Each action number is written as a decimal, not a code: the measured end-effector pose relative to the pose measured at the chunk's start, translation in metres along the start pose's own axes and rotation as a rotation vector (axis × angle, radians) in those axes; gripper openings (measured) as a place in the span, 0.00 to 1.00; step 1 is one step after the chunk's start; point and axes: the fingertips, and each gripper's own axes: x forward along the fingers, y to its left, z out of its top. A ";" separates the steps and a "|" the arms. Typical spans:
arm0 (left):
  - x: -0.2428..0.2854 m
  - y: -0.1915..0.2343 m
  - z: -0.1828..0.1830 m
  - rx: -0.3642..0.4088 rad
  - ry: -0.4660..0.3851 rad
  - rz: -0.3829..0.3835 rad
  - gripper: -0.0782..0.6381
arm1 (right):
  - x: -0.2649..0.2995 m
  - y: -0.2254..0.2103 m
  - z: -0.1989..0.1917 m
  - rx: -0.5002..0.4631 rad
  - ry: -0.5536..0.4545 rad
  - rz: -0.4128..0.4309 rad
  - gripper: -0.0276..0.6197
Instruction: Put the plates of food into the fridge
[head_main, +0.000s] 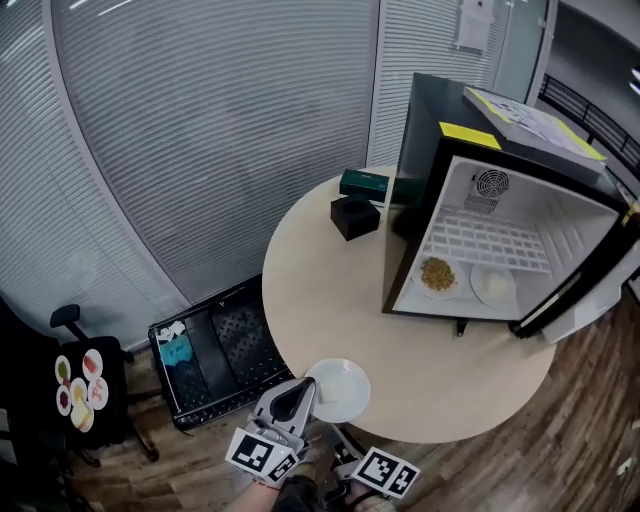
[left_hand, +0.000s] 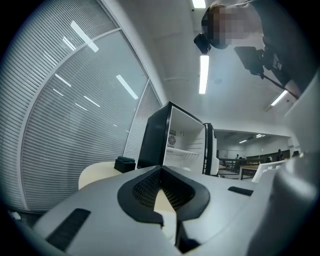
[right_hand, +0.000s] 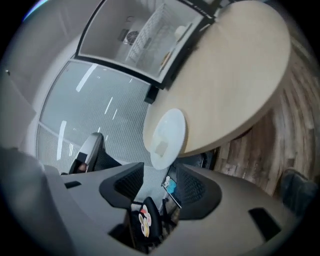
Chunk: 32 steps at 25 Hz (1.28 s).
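Round beige worktop (head_main: 330, 290) carrying a black mini fridge with white interior (head_main: 420, 180), door open. On the fridge floor – a white plate of brown crumbly food (head_main: 438, 274) and, just beside it, a pale white plate (head_main: 493, 286). At the near edge – an empty white round plate (head_main: 338, 390), with the left gripper (head_main: 303, 392) just beside its rim. Behind lie a black box (head_main: 354, 216) and a green box (head_main: 364, 184).

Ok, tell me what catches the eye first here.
The open mini fridge on the round table, its door swung wide, with a plate of brownish food and a white plate on its floor. Then the lone white plate at the table's near edge, overhanging it.
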 end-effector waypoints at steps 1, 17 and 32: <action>0.001 0.002 -0.003 0.001 0.014 -0.024 0.12 | 0.004 -0.002 -0.001 0.037 -0.025 -0.006 0.33; 0.012 0.026 -0.031 -0.044 0.081 -0.222 0.12 | 0.040 -0.027 0.013 0.316 -0.344 0.052 0.33; -0.005 0.030 -0.061 -0.078 0.125 -0.226 0.12 | 0.036 -0.023 0.014 0.427 -0.410 0.230 0.12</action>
